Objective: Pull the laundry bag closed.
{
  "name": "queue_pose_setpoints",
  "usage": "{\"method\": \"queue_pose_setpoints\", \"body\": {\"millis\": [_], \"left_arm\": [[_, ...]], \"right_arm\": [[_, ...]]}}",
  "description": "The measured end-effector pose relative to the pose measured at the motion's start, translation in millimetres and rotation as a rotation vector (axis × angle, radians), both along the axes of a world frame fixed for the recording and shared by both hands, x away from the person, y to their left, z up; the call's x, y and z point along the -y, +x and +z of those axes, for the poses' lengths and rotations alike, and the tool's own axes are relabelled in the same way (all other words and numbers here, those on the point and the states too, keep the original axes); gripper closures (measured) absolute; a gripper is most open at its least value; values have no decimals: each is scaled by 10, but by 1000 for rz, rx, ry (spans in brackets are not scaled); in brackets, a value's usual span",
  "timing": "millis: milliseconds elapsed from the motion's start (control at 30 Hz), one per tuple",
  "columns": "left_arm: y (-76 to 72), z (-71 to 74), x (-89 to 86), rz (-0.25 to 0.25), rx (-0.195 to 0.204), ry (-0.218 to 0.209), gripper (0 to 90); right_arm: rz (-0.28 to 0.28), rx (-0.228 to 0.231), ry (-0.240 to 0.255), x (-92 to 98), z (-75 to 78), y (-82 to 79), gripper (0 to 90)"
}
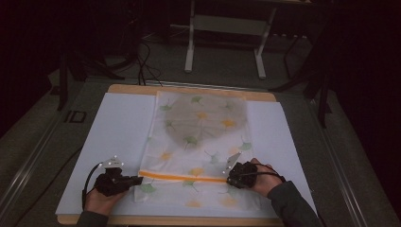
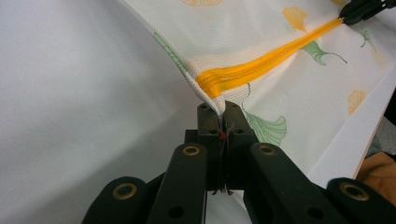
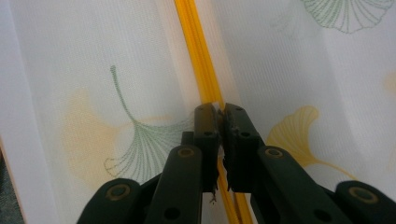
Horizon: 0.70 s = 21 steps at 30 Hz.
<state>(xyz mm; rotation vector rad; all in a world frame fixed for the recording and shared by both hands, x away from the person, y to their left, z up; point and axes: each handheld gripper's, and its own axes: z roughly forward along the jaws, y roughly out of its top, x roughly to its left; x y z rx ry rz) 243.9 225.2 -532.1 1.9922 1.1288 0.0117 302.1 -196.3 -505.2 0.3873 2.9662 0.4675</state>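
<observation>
A white mesh bag (image 1: 198, 137) printed with green and yellow ginkgo leaves lies flat on the white sheet (image 1: 118, 127). An orange zipper (image 1: 182, 177) runs across its near end. My left gripper (image 1: 140, 179) is shut on the bag's left corner, right at the zipper's end (image 2: 222, 109). My right gripper (image 1: 229, 179) is shut on the zipper (image 3: 196, 46) at its right part, jaws pressed together over the orange tape (image 3: 219, 112). In the left gripper view the zipper (image 2: 261, 67) stretches taut toward the right gripper (image 2: 348, 16). A grey shape (image 1: 208, 120) shows through the bag's far half.
The sheet covers a wooden tabletop (image 1: 189, 90) whose edge shows at the far side. Beyond it a white metal frame (image 1: 227, 28) stands on the dark floor, with cables (image 1: 146, 61) to its left. Bare sheet lies on both sides of the bag.
</observation>
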Motion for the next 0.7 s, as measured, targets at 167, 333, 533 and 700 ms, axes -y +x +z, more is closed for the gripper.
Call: {"method": "queue_pose_setpoints", "body": {"millis": [167,333,533,700], "left_arm": [[0,-1,-1,1,1,-1,883],[-1,0,-2,1,2,-1,883],[-2,0,-5,1,3,-1,883],[-2,-2,-4,1,2,-2,883]], "right_arm": [[-7,0,7,64,-3,-1,849],[-25,-8,44,160,-19,-1,849],[-39,-10,65,258,-28,-7,849],[-57,-17,101,355,-44,-10,849]]}}
